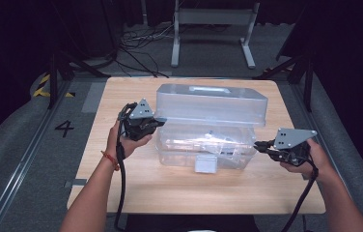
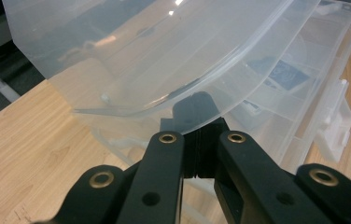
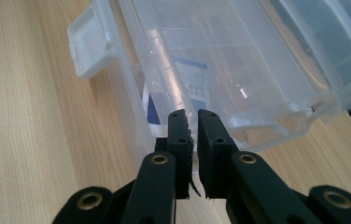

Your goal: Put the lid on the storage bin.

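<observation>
A clear plastic storage box (image 1: 184, 145) stands mid-table with its lid (image 1: 211, 104) raised and tilted over it. My left gripper (image 1: 158, 122) is shut on the lid's left edge. In the left gripper view its tips (image 2: 197, 105) pinch the translucent lid (image 2: 141, 51), above the box's compartments (image 2: 304, 79). At the box's right end my right gripper (image 1: 258, 145) is shut on the rim. The right gripper view shows its jaws (image 3: 192, 116) almost together on the box's wall (image 3: 239, 70). Small packets (image 3: 194, 81) lie inside. A white latch (image 1: 205, 163) hangs at the front.
The wooden table (image 1: 136, 183) has bare room in front of the box and on both sides. Behind the table are white frame legs (image 1: 213, 29) and loose cables (image 1: 141, 43) on the floor. A black "4" (image 1: 64, 128) marks the floor at left.
</observation>
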`<state>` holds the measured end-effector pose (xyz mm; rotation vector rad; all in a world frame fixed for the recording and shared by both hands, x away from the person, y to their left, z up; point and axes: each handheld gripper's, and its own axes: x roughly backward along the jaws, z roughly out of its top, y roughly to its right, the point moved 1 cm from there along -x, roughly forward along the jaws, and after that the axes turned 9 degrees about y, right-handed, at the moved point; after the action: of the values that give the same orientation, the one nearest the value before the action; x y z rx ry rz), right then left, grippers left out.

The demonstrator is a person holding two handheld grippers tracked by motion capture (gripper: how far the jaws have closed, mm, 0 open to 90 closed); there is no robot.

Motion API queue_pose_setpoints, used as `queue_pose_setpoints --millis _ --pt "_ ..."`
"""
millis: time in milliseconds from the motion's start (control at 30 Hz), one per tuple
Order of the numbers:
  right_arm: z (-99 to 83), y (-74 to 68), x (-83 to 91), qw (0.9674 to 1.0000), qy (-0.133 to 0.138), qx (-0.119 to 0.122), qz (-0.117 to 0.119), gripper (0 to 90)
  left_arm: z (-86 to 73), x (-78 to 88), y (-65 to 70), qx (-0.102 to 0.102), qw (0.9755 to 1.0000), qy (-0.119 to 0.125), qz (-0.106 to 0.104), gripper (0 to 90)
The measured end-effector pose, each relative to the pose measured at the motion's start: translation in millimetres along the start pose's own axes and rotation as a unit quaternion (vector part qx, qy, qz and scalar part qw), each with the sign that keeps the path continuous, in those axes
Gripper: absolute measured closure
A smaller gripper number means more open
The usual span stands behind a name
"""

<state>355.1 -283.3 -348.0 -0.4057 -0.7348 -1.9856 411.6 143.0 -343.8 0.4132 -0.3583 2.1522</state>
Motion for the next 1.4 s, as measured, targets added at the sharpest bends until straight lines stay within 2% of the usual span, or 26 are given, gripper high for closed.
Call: queue_pose_setpoints --millis 133,233,467,600,667,767,933,1100,1167,1233,1300,1400 --pt "-4.4 -0.8 2.4 1.0000 0.003 -0.006 -0.003 84.4 -2.4 0.2 1.9 -0.005 1.0000 -0.007 -0.001 89.6" --pt "-8.9 -2.4 2.7 0.9999 0.000 -0.010 -0.003 84.4 -5.4 0.2 3.9 0.002 1.0000 -0.008 -0.005 89.6" --pt "-18.9 -4.4 4.5 0.9997 0.001 -0.025 -0.004 83.1 -11.8 0.2 6.6 0.000 0.9998 -0.015 -0.008 89.6" --pt "-23.9 -5.6 5.4 0.9995 0.004 -0.032 -0.001 82.8 -16.0 0.1 10.1 0.010 0.9998 -0.007 -0.015 89.6" --pt "-26.0 -6.8 5.4 0.9994 0.002 -0.035 0.002 82.8 -15.6 0.8 10.1 0.005 0.9998 -0.010 -0.014 89.6" --pt "-28.0 -7.8 5.1 0.9993 0.003 -0.038 0.001 82.8 -15.0 1.2 9.1 0.007 0.9998 -0.010 -0.016 89.6" --pt "-30.9 -8.0 3.9 0.9989 0.009 -0.045 0.003 82.6 -15.7 1.8 7.1 0.039 0.9982 0.011 -0.044 89.6" --pt "-32.5 -8.1 3.0 0.9989 0.009 -0.046 0.002 82.0 -16.5 1.6 7.4 0.040 0.9979 0.017 -0.049 89.5" --pt "-32.5 -8.0 3.2 0.9987 0.013 -0.049 0.006 81.9 -17.0 2.0 6.2 0.045 0.9971 0.014 -0.061 89.5" --pt "-32.1 -8.3 3.1 0.9987 0.014 -0.049 0.006 81.6 -16.5 2.3 3.5 0.057 0.9943 0.014 -0.088 89.2" --pt "-32.1 -8.3 2.5 0.9986 0.016 -0.049 0.009 81.7 -15.0 2.3 3.0 0.053 0.9948 0.009 -0.087 89.3" --pt "-33.2 -8.9 0.9 0.9986 0.015 -0.049 0.011 81.6 -14.3 2.1 5.0 0.057 0.9946 -0.005 -0.086 89.3"
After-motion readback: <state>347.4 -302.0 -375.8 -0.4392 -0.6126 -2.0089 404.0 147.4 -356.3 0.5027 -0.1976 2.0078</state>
